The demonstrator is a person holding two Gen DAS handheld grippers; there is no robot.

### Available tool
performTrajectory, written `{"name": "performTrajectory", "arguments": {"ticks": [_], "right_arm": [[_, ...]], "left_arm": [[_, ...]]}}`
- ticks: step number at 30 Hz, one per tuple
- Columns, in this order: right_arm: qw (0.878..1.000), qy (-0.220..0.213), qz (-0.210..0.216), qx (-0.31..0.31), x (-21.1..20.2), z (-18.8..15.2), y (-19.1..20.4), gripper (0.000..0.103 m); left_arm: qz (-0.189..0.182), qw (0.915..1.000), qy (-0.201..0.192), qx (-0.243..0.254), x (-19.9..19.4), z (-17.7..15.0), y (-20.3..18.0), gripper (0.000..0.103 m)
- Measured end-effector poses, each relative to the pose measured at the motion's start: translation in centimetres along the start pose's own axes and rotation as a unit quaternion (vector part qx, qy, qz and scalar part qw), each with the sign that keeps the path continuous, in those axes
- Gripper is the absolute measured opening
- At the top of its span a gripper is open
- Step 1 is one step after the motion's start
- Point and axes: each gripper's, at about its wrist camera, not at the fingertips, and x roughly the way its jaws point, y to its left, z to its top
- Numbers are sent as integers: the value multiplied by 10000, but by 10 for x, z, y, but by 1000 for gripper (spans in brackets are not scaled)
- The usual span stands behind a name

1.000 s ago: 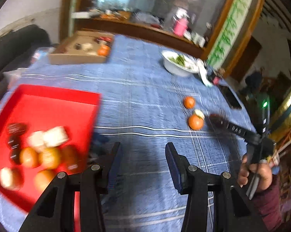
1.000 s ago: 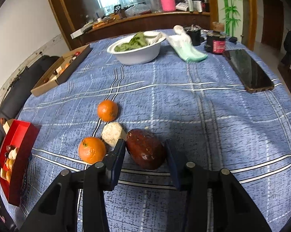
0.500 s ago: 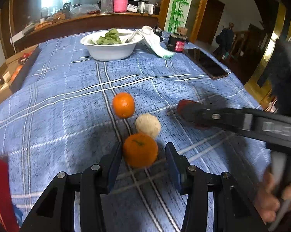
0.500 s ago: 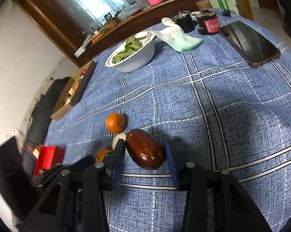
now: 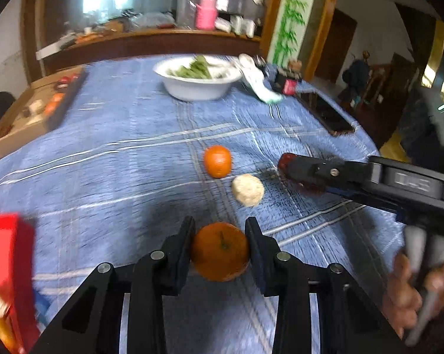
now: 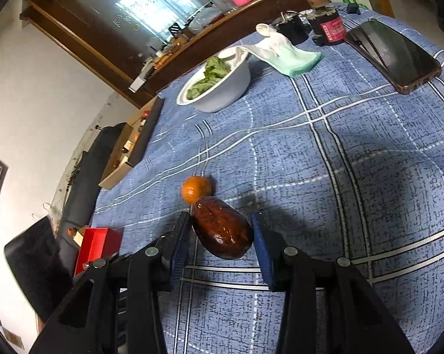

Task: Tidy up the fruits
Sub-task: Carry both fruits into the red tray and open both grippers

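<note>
On the blue checked tablecloth, my left gripper (image 5: 220,224) is closing its jaws around the nearest orange (image 5: 219,250), and both pads touch its sides. Farther off lie a second orange (image 5: 217,160) and a pale round fruit (image 5: 247,189). My right gripper (image 6: 221,218) is shut on a dark red-brown oblong fruit (image 6: 222,231). In the left wrist view it comes in from the right, held by a hand (image 5: 410,292). The red tray (image 5: 6,244) with fruit in it sits at the left edge.
A white bowl of greens (image 5: 196,88) stands at the back, with a pale cloth (image 6: 283,53), a dark jar (image 6: 328,26) and a phone (image 6: 396,56) to its right. An open cardboard box (image 5: 30,112) lies at the far left. A dark sofa borders the table's left side.
My left gripper swung right from the red tray to the near orange and narrowed its jaws onto it. The right gripper rolled while keeping hold of the brown fruit.
</note>
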Motion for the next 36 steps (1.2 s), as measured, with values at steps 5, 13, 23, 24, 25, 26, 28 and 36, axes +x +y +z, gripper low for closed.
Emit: {"name": "performTrajectory", "arguments": {"ticks": [5, 13, 23, 24, 25, 26, 28, 36], "right_arm": [[9999, -33, 170, -4, -1, -1, 0, 40], [9995, 8, 7, -323, 4, -14, 17, 40], [9900, 564, 192, -1276, 31, -46, 144, 40], [9868, 687, 290, -1439, 39, -50, 167, 40], [9841, 794, 365, -1546, 47, -53, 186, 41], [9823, 879, 417, -1598, 53, -57, 199, 41], [9758, 1205, 574, -1735, 79, -66, 236, 41], [9514, 1872, 333, -2423, 169, -113, 320, 41]], "left_arm": [[198, 9972, -464, -550, -73, -21, 45, 36], [982, 9736, -1082, -1752, -170, -84, 157, 36], [1673, 9398, -954, -2822, -186, -133, 275, 36], [1712, 9370, -927, -2901, -185, -136, 283, 36], [1725, 9333, -894, -3019, -183, -141, 293, 36], [1727, 9312, -869, -3091, -182, -145, 299, 36], [1710, 9278, -795, -3221, -177, -153, 311, 36], [1605, 9319, -784, -3156, -171, -153, 311, 37]]}}
